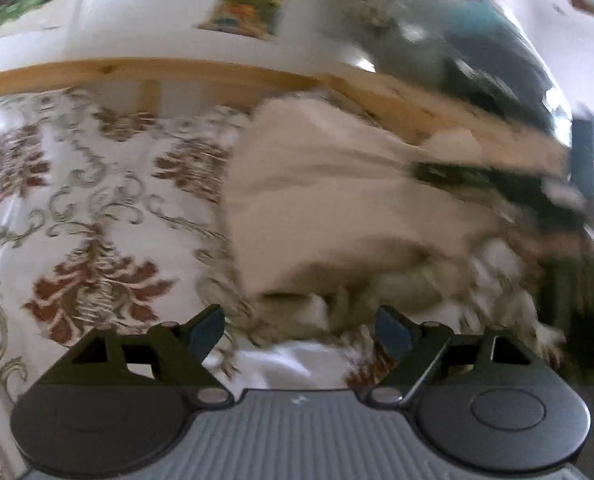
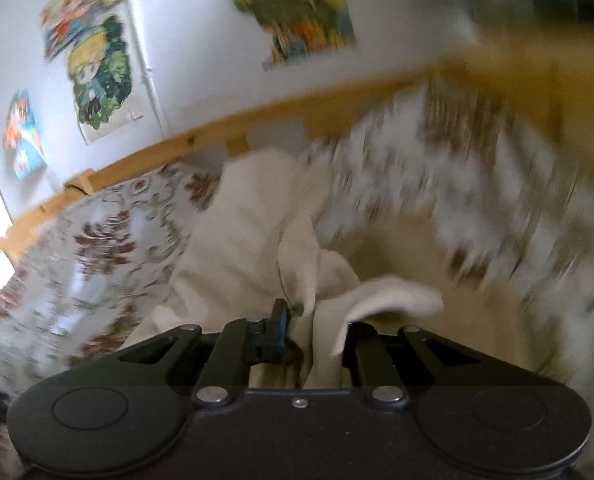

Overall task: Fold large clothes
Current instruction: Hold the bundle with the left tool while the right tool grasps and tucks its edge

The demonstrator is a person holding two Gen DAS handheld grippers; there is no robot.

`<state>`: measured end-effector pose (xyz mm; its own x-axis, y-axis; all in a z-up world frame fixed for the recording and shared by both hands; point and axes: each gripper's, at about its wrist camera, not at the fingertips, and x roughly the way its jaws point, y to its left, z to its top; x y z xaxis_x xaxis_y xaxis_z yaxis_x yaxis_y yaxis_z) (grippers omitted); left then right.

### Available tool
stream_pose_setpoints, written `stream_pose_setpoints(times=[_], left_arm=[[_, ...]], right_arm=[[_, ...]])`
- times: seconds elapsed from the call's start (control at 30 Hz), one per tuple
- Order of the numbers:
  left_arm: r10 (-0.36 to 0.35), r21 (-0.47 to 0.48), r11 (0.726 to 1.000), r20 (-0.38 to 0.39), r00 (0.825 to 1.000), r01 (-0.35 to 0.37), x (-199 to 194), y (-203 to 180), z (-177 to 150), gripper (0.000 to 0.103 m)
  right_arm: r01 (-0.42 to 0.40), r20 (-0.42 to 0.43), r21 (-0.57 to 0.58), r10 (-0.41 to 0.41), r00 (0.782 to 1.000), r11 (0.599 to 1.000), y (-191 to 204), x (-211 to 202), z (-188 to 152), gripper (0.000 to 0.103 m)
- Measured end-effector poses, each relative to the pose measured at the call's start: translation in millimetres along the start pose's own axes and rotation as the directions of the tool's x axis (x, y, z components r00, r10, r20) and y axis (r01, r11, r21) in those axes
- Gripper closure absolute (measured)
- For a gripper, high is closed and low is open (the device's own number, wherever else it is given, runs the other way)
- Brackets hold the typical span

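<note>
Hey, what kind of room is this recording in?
Most likely a bedroom. A floral bedspread covers a bed with a pale wooden frame, cartoon posters hang on the white wall, and a cream garment lies on the bed.

A white wall (image 2: pixel 201 40) carries colourful cartoon posters (image 2: pixel 97 76). Below it runs a pale wooden bed rail (image 1: pixel 137 70), beside a white bedspread (image 1: pixel 77 208) patterned in rust-red.

Right gripper (image 2: pixel 311 330), jaws clamped on the bunched cream cotton garment (image 2: pixel 257 236), above the floral-patterned white bedspread (image 2: pixel 109 248); cartoon posters (image 2: pixel 97 76) behind.
</note>
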<state>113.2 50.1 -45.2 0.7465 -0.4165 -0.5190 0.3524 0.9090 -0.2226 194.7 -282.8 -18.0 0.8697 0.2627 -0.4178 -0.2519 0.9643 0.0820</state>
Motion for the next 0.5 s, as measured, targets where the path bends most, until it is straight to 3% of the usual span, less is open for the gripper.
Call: stream_pose_setpoints(times=[0.1, 0.2, 0.3, 0.4, 0.5], left_arm=[[0.007, -0.017, 1.0, 0.048, 0.999, -0.006, 3.0, 7.3, 18.2, 0.008], [0.001, -0.037, 0.999, 0.05, 0.999, 0.0, 23.1, 7.7, 42.4, 0.006], [-0.042, -0.102, 0.994, 0.004, 0.999, 0.042, 52.7, 7.1, 60.2, 0.006], [-0.132, -0.199, 0.973, -0.062, 0.989, 0.117, 80.7, 10.0, 59.1, 0.005], [-0.155, -0.241, 0.964, -0.159, 0.975, 0.114, 108.1, 12.0, 42.9, 0.001]], right_arm=[[0.155, 0.076, -0.196, -0.143, 0.987, 0.968, 19.7, -15.0, -0.6, 0.093], [0.21, 0.008, -0.191, -0.212, 0.977, 0.959, 4.1, -2.0, -7.8, 0.093], [0.31, -0.005, -0.268, -0.323, 0.946, 0.912, -3.9, 9.4, -15.0, 0.093], [0.311, -0.099, -0.199, -0.335, 0.937, 0.929, -25.9, 24.3, -24.0, 0.093], [0.319, -0.124, -0.237, -0.354, 0.927, 0.918, -25.7, 35.2, -34.0, 0.091]])
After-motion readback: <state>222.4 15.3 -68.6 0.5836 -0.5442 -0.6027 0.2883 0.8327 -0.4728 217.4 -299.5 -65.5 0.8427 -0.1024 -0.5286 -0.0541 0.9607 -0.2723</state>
